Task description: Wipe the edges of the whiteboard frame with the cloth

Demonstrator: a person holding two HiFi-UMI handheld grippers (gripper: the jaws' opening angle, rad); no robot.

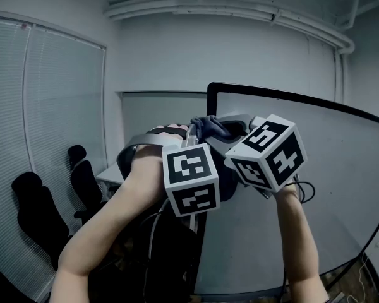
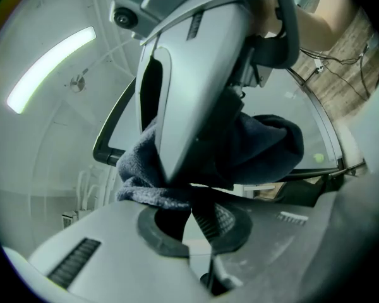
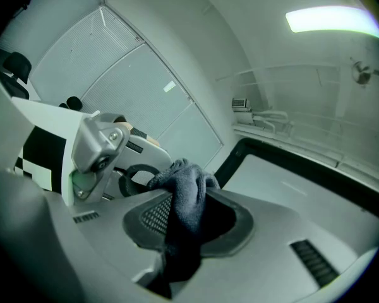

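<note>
Both are raised by the top left corner of the whiteboard frame [image 1: 284, 94], apparently to bring the cloth [image 1: 210, 126] onto that edge, with the right gripper [image 3: 187, 214] clamped on the bunched cloth and the left gripper [image 2: 191, 207] closed, nipping its hem.

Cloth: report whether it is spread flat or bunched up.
Bunched up: the cloth is a crumpled wad pinched in the right gripper tongs, with folds spilling above them and nothing spread flat.

wood floor [image 2: 348, 43], loose cables [image 2: 322, 54] on it; table [image 1: 111, 175], black chair [image 1: 83, 180] beside.
</note>
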